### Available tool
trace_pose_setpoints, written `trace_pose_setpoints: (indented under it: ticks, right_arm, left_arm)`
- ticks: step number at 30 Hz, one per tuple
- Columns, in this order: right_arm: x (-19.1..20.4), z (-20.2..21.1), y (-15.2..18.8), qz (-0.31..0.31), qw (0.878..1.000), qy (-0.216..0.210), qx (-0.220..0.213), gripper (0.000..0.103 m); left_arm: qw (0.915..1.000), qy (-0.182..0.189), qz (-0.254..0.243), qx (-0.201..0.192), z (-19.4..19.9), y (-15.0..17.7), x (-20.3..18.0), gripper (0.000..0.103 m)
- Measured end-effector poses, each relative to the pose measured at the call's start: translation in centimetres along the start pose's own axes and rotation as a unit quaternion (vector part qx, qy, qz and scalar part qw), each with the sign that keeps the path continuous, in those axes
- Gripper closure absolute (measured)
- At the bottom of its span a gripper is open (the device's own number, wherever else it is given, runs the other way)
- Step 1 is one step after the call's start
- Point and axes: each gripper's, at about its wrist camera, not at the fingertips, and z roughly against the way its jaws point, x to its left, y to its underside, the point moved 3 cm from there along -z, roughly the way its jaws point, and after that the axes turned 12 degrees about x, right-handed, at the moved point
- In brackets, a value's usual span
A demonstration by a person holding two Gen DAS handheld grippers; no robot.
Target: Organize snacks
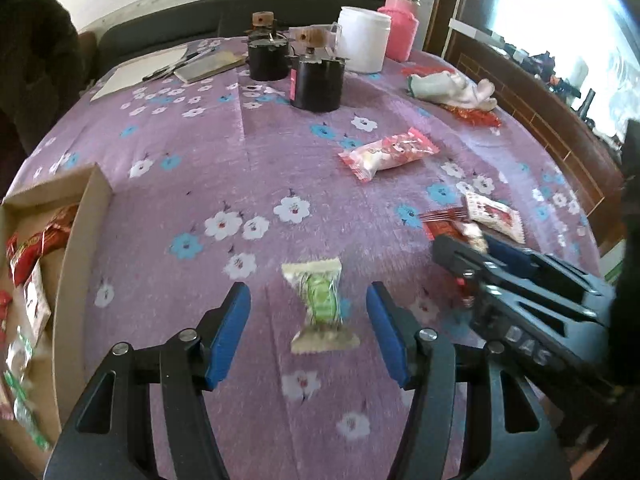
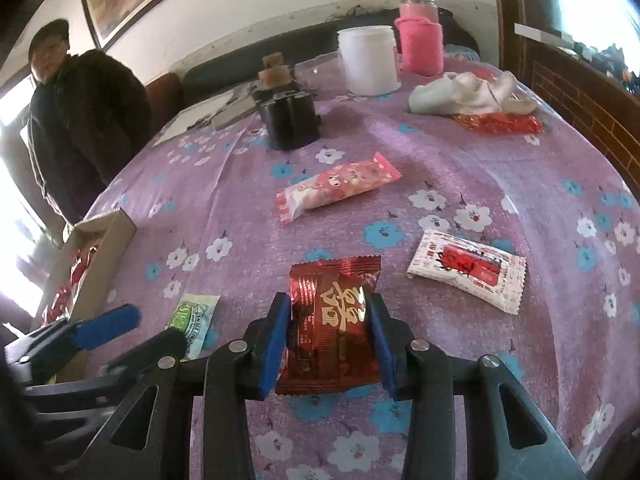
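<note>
My left gripper (image 1: 308, 308) is open, its blue pads on either side of a green-and-white wrapped candy (image 1: 322, 306) lying on the purple flowered tablecloth. My right gripper (image 2: 330, 320) is shut on a red foil snack packet with gold characters (image 2: 332, 332). A pink-and-white snack bar (image 2: 336, 186) and a white-and-red sachet (image 2: 466, 270) lie further out on the cloth. A cardboard box (image 1: 86, 232) holding several snacks sits at the left. The green candy also shows in the right wrist view (image 2: 192, 316), partly behind the left gripper.
Two black containers (image 1: 316, 80), a white tub (image 1: 362, 38), a pink-sleeved bottle (image 1: 400, 28), a white glove (image 1: 452, 88) and papers (image 1: 144, 70) stand at the far side. A person in a dark coat (image 2: 80, 120) stands at the left. A wooden ledge (image 2: 580, 92) runs along the right.
</note>
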Motion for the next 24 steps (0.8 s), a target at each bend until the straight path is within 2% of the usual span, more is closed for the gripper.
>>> trace_pose_setpoints:
  ticks: [2, 4, 8, 10, 11, 17, 24]
  right_arm:
    - [-0.6, 0.1, -0.1, -0.011, 1.0, 0.009, -0.003, 0.062]
    - [-1.1, 0.2, -0.2, -0.021, 1.0, -0.004, -0.003, 0.062]
    - [-1.2, 0.5, -0.2, -0.024, 1.0, -0.005, -0.009, 0.062]
    - [-1.0, 0.5, -0.1, -0.022, 1.0, -0.003, -0.011, 0.062]
    - [-1.0, 0.6, -0.1, -0.021, 1.0, -0.002, -0.012, 0.062]
    - [-1.1, 0.5, -0.1, -0.022, 1.0, 0.001, -0.012, 0.062]
    - [-1.0, 0.4, 0.0, -0.019, 1.0, 0.0, -0.013, 0.062]
  left_arm:
    - [1.0, 0.005, -0.002, 0.004, -0.6, -0.2, -0.2, 0.044]
    - [0.9999, 0.009, 0.0, 0.01, -1.2, -0.3, -0.2, 0.045]
    - [1.0, -0.002, -0.007, -0.003, -1.4, -0.2, -0.5, 0.045]
    - [0.9999, -0.009, -0.006, -0.011, -1.3, -0.2, -0.4, 0.062]
    - [0.9997, -0.016, -0.009, -0.016, -1.2, -0.1, -0.4, 0.075]
    - [0.9996, 0.015, 0.01, -0.023, -0.7, 0.0, 0.6, 0.075]
    - [0.9982, 0.046, 0.022, -0.031, 1.7, 1.1, 1.3, 0.075]
